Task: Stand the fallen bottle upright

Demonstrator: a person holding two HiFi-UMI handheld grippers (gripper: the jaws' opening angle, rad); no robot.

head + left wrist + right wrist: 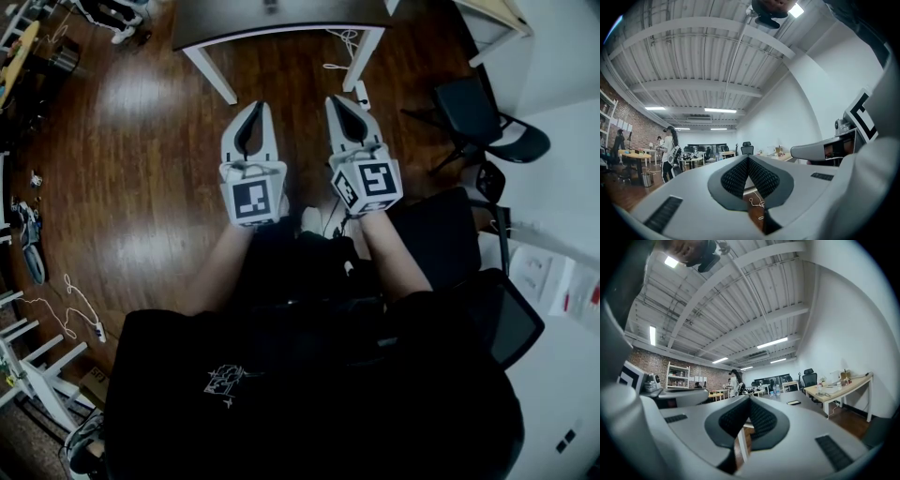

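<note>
Grey left hand-held gripper [255, 106], mid-frame over the wooden floor [141, 187]: jaws clenched tip to tip, empty. Right hand-held gripper [337, 99] just beside it: likewise.

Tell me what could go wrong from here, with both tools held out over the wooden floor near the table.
1. A white cable and a white adapter lie on the floor by the table leg; a foot could catch them.
2. The left tool and right tool are both shut and empty; unless one opens, it may push the bottle instead of gripping it. No bottle is in view yet.
</note>
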